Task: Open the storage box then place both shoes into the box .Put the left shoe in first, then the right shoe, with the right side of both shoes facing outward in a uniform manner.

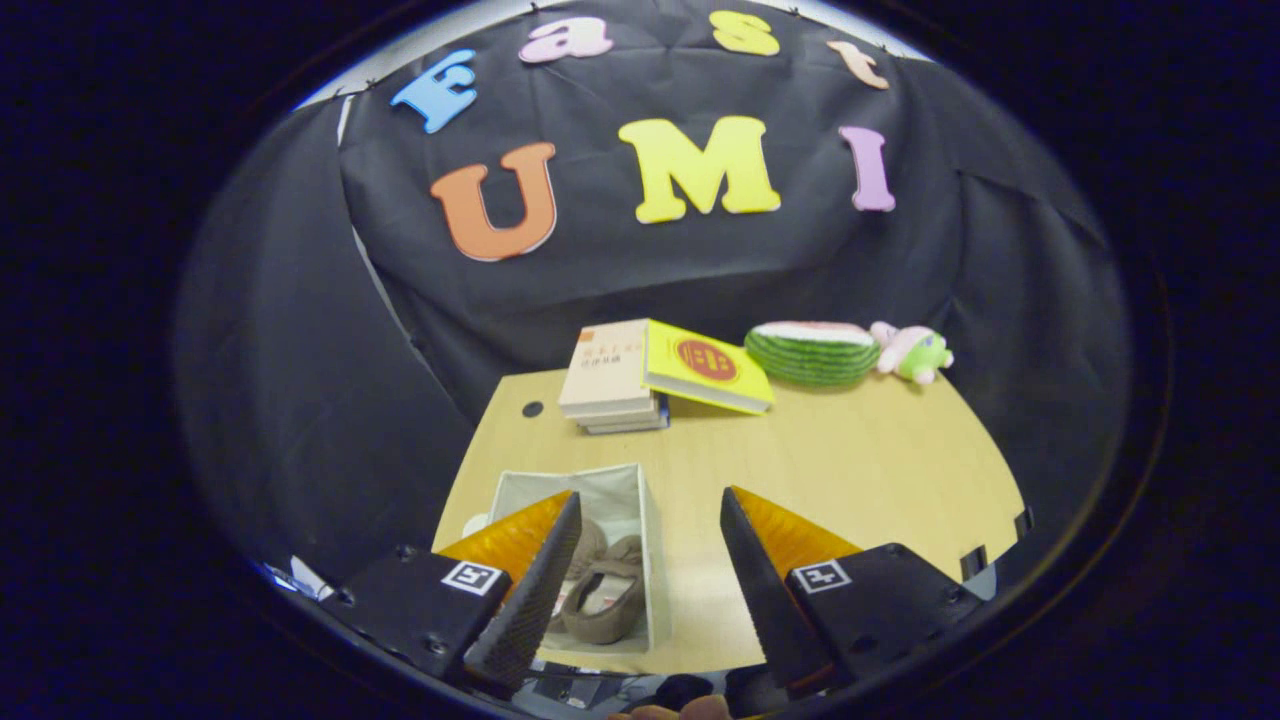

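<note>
spread empty jaws over brown shoes [600, 590] in open white box [645, 520]

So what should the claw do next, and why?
Probably just back away and stop. The claw is open and holds nothing, with bare table between its fingers. The white storage box stands open by the left finger, and brown shoes already lie inside it. Whether both shoes are in, or which way they face, is hard to tell, since that finger hides part of the box.

Shoes [605, 590] partly behind left fingers [530, 590]
</note>
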